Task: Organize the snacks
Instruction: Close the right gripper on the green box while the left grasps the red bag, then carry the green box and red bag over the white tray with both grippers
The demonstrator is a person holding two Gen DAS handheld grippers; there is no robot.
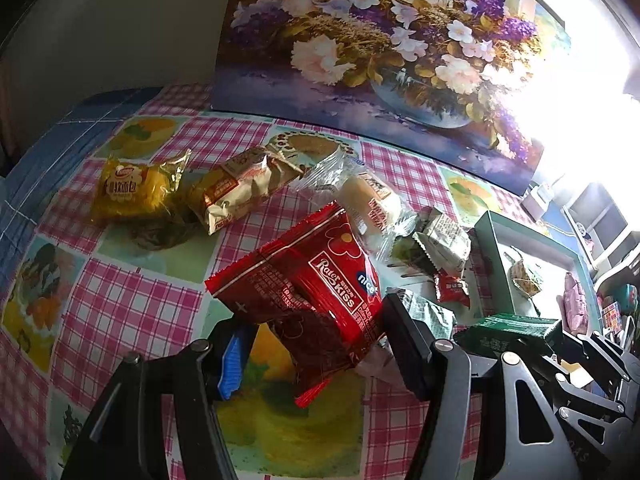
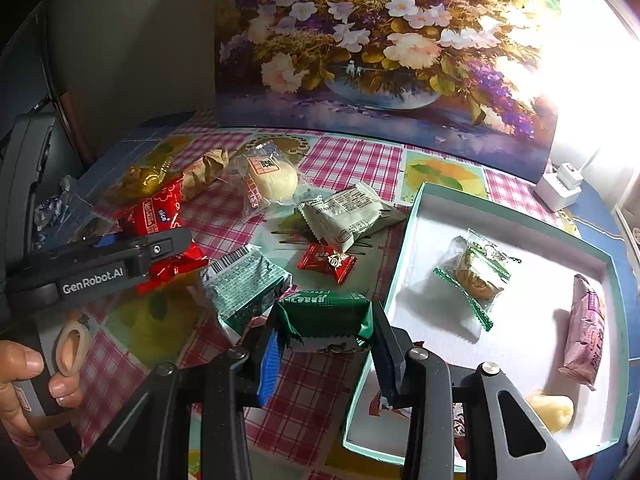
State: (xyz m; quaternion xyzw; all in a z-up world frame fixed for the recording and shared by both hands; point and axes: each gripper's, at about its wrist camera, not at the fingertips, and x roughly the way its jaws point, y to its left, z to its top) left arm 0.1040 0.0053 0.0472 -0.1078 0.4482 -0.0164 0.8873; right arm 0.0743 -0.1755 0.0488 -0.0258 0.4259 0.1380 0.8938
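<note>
My left gripper [image 1: 316,344] clamps a glossy red foil snack packet [image 1: 316,292] above the checked tablecloth [image 1: 132,304]; my right gripper [image 2: 326,344] pinches a dark green wrapped snack [image 2: 326,314] beside the white-lined teal box [image 2: 436,352]. Slick foil may slip free.

Both wrist views look forward, close over the table [image 1: 132,312], sharing the scattered snacks.
</note>
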